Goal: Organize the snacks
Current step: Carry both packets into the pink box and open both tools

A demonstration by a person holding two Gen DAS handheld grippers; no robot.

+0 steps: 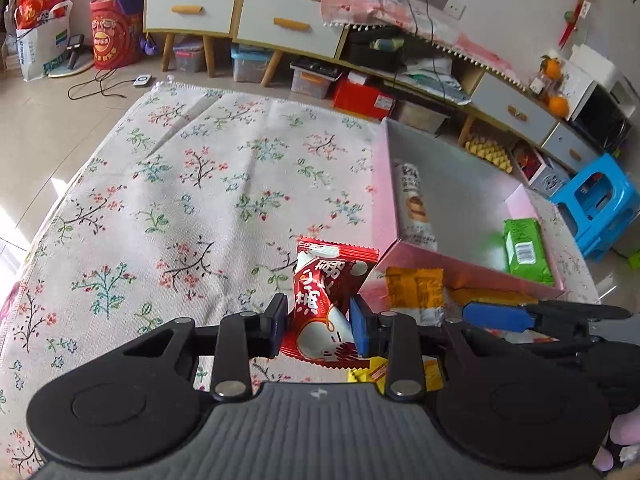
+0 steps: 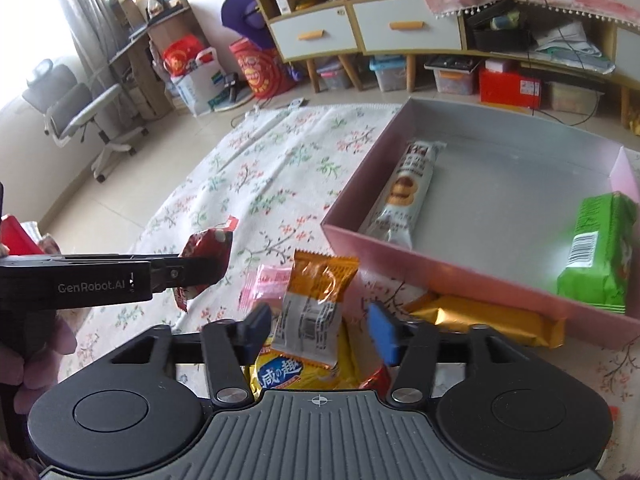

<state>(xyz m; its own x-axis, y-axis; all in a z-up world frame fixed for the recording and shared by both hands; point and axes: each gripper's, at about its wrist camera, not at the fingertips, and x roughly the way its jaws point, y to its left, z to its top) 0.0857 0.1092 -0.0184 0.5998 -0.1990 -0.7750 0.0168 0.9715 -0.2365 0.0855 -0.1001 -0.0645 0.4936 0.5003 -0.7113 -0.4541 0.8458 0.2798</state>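
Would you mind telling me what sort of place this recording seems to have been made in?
Most likely a lived-in home room, perhaps a living room or study: a floral cloth under the snacks, a low drawer cabinet along the wall, and a desk chair near the window.

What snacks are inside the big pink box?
Inside the shallow pink cardboard box lie a long white biscuit sleeve and a green wrapped packet. The near wall hides the floor strip right behind it.

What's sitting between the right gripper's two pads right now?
In the right wrist view, the orange snack packet stands between the open right gripper pads, untouched by either.
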